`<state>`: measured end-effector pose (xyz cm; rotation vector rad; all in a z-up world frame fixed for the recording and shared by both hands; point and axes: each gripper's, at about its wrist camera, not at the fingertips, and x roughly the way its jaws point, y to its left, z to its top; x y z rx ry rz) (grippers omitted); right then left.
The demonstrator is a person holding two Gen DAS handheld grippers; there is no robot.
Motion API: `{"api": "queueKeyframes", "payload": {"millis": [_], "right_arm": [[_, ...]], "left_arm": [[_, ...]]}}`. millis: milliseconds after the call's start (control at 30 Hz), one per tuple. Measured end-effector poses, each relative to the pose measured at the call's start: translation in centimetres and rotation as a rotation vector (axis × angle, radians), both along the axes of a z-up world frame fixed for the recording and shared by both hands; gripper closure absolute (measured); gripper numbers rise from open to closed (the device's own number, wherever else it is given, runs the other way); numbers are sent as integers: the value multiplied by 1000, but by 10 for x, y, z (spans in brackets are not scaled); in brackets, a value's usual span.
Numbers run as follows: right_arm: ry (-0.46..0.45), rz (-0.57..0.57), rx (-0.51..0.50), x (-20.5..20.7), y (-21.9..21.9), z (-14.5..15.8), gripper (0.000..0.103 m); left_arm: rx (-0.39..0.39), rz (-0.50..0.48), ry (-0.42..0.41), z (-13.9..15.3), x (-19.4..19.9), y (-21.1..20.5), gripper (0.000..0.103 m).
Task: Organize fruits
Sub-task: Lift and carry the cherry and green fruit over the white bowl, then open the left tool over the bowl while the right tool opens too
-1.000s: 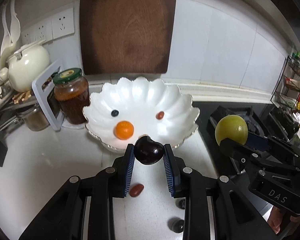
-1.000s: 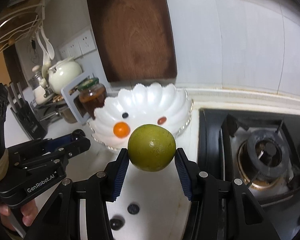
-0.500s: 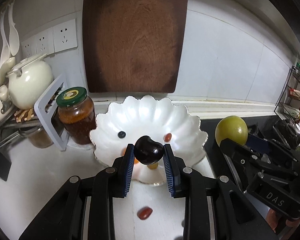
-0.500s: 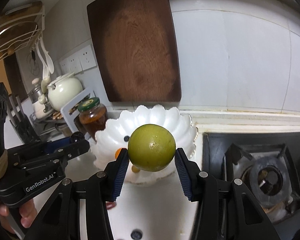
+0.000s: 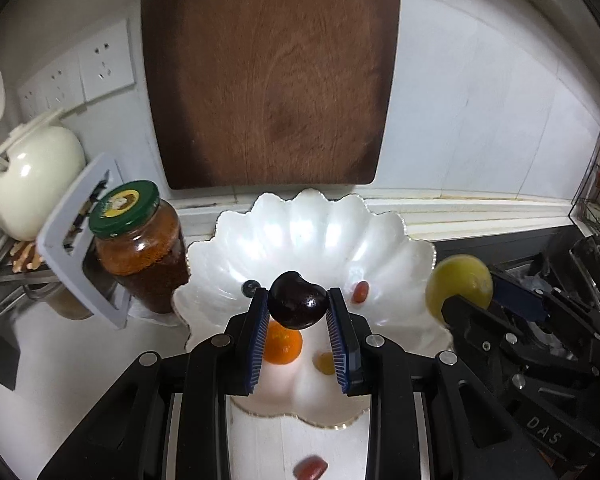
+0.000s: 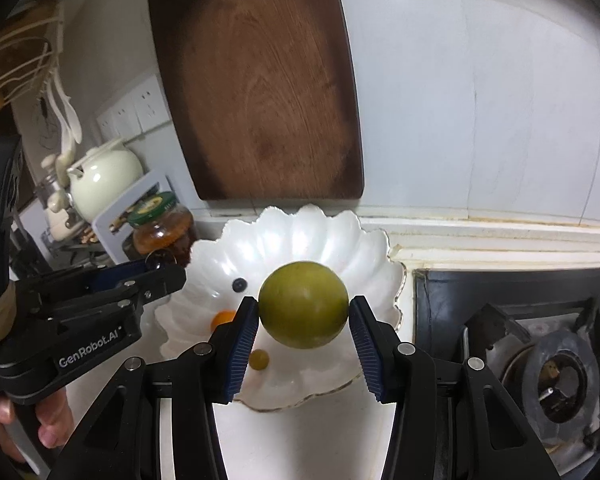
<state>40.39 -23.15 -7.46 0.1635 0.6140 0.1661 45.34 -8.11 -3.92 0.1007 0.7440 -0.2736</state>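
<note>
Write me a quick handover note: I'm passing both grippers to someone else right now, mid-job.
Left gripper: shut on a dark plum, held over the white scalloped bowl.
Right gripper: shut on a green citrus fruit, also over the bowl.
Already in the bowl: small orange, blueberry, red date, small yellow fruit.
Left to do: release both held fruits into the bowl, then collect the red date on the counter.

On the white countertop (image 5: 60,380) we see the scalloped white bowl (image 5: 388,248) at centre, a green-lidded jar (image 5: 140,248) at its 9 o'clock, and a red fruit (image 5: 310,468) at 6 o'clock.
</note>
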Motion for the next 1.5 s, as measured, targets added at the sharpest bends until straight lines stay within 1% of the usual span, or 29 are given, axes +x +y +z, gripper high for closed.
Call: {"api": "queueKeyframes", "payload": {"millis": [67,133,167,233,267,300,333,433,667,833,867,900,967,1133,1233,1500], "right_arm": [[23,-1,-10,9,1,-7,57],[39,2,-12,17,2,-13,70],[50,9,-15,22,3,-16,73],[73,10,-23,29,4,-20,72],[84,4,-11,33,3,-22,71],[88,1,-3,34,2,-23,69],[97,-6,-5,37,1,-24,68],[103,-12,-6,39,0,-25,68],[109,-20,-21,38,-1,-25,68],[94,-19,-35,29,-1,-20,68],[92,-18,-38,28,0,-18,66],[88,-15,-40,25,1,-17,62],[76,-18,-45,20,2,-13,59],[55,-15,-42,3,4,-3,59],[42,-14,-43,-7,5,4,55],[-6,-6,-58,-40,10,21,55]], "left_arm": [[2,-1,26,-6,11,-2,74],[11,0,47,-12,20,-5,74],[16,-1,58,-16,25,-7,74],[17,-1,88,-23,35,-9,73],[16,0,117,-28,42,-10,69],[19,5,134,-30,46,-10,48],[24,15,145,-32,48,-11,30],[43,14,119,-34,48,-13,29],[36,22,122,-31,39,-7,29],[39,16,117,-28,28,-3,29],[36,15,115,-27,26,-2,29],[34,16,114,-26,24,-1,29],[35,13,107,-22,18,1,29],[56,27,46,-6,-5,5,29],[57,32,17,3,-19,8,29],[57,31,-30,20,-57,18,29]]}}
